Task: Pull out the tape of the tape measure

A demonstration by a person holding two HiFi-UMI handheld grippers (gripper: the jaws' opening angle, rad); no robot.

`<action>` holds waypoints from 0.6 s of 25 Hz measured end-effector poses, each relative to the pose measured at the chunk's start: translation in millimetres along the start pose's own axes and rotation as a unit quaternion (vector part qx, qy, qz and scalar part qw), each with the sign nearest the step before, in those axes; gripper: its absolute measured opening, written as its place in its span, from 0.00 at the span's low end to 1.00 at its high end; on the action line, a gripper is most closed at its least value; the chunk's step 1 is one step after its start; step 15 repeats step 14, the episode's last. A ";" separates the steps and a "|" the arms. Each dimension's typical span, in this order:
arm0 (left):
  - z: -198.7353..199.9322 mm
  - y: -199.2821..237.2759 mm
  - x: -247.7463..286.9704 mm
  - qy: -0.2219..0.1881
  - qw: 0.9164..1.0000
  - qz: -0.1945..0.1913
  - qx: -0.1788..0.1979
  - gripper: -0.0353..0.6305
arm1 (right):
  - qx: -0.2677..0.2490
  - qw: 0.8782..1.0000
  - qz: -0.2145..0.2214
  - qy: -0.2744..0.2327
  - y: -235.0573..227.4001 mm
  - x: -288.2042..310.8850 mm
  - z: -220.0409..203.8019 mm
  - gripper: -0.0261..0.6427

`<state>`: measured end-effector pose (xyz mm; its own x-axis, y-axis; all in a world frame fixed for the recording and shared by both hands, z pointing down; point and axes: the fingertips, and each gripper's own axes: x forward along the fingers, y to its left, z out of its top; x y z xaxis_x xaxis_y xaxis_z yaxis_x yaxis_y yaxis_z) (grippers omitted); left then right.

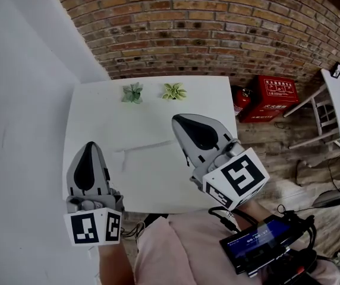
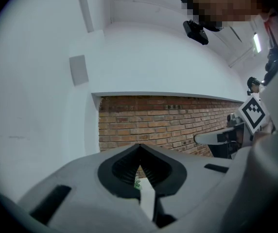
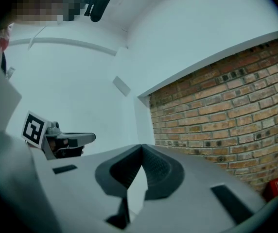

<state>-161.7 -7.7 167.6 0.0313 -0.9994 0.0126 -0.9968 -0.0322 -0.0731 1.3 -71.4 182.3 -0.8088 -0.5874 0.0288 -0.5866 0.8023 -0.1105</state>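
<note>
Left claw [image 1: 91,147] and right claw [image 1: 177,120] are both closed tight and empty. In the left gripper view the dark ribbed pads [image 2: 129,165] of the left claw [image 2: 139,153] meet at the tip with nothing between them, and it's the same story for the right claw [image 3: 141,152] in the right gripper view. From the head view, the left claw hangs over the near left corner of the white desk [image 1: 152,114], its marker cube [image 1: 95,227] closest to the person. The right claw sits higher and further in, angled across the middle of the desk, with its own marker cube [image 1: 238,177] tilted toward the camera. As for the tape measure, none of the three views shows it, so I can't place it. On the far edge of the desk stand two small green plants [image 1: 132,92] [image 1: 173,91], side by side and well apart from both claws. Behind them runs a brick wall [image 1: 217,22]. On the floor to the right there's a red box [image 1: 274,97], and beyond it a white chair [image 1: 330,108]. Down at the bottom right, a black device with a lit screen [image 1: 259,242] sits close against the person.
</note>
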 end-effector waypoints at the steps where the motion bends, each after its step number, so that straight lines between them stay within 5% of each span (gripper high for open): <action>1: -0.9 0.3 -0.7 0.000 1.000 0.000 0.000 0.06 | 0.000 1.000 0.000 0.000 0.6 0.0 -0.4 0.05; 15: -7.3 0.4 -11.5 0.012 1.000 0.003 -0.003 0.06 | 0.003 1.000 0.006 0.003 8.6 -2.9 -2.7 0.05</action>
